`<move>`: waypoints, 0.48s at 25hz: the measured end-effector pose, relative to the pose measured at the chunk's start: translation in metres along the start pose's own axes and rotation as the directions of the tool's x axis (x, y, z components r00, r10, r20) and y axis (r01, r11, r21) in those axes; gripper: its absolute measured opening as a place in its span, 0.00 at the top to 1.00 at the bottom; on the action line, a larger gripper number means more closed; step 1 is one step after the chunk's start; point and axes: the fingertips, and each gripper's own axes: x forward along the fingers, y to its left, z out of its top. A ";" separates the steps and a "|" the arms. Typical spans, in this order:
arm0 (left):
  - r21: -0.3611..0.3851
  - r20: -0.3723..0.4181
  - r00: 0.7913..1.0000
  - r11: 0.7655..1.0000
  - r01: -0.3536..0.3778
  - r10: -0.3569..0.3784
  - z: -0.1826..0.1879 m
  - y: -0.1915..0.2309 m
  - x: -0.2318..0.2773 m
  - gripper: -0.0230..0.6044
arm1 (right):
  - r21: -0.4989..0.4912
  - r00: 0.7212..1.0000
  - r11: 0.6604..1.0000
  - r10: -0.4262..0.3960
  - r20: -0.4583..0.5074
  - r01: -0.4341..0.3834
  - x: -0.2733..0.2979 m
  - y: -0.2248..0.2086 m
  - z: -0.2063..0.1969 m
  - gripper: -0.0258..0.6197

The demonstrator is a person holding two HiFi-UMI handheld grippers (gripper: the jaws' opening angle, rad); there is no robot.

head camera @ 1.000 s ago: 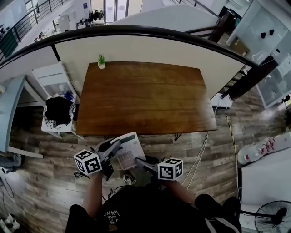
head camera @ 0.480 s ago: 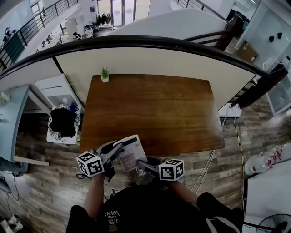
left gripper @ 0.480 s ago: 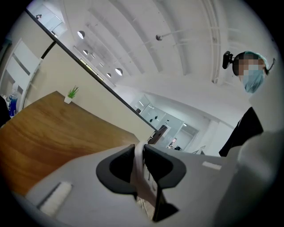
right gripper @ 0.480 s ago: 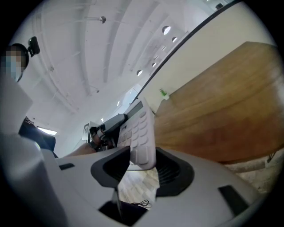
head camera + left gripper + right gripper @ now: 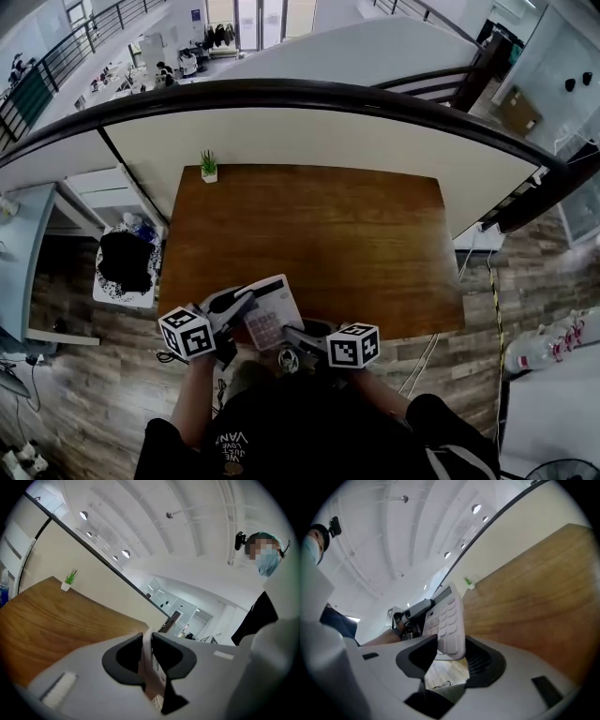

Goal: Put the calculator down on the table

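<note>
Calculator (image 5: 272, 309) held off the table (image 5: 328, 234) between two hand-held grippers – that was the scene from the head camera, which looked steeply down on a person in a black top standing at the near edge of a bare brown wooden table. The white calculator lay keys-up and slightly slanted, its far end over the table's near edge towards the left corner, its near end out over the plank floor (image 5: 84, 375). The left gripper (image 5: 242, 302) came in from the left and was clamped on the calculator's left side; its own view showed the calculator (image 5: 147, 660) edge-on as a thin pale strip pinched tight between the two dark jaws. The right gripper (image 5: 289, 333) reached in from the near right, and its view showed the calculator's near end (image 5: 449, 616) filling the gap between its jaws, closed on it, with floorboards visible underneath (whether any part of the calculator touched the tabletop could not be told). Each gripper carried its marker cube (image 5: 184, 333) just ahead of the person's forearm. A small green plant (image 5: 209, 167) in a white pot stood at the table's far left corner – well apart from the calculator – against a curved cream wall
</note>
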 end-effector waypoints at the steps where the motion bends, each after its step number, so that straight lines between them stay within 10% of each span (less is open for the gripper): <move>1: -0.004 -0.005 1.000 1.000 -0.003 0.003 0.001 0.003 0.004 0.85 | 0.001 1.000 1.000 -0.003 -0.004 0.003 0.001 -0.004 0.003 0.70; 12: -0.013 -0.102 0.994 0.999 0.031 -0.032 0.021 0.056 0.046 0.85 | 0.032 0.996 0.996 -0.084 0.015 0.083 0.034 -0.044 0.038 0.70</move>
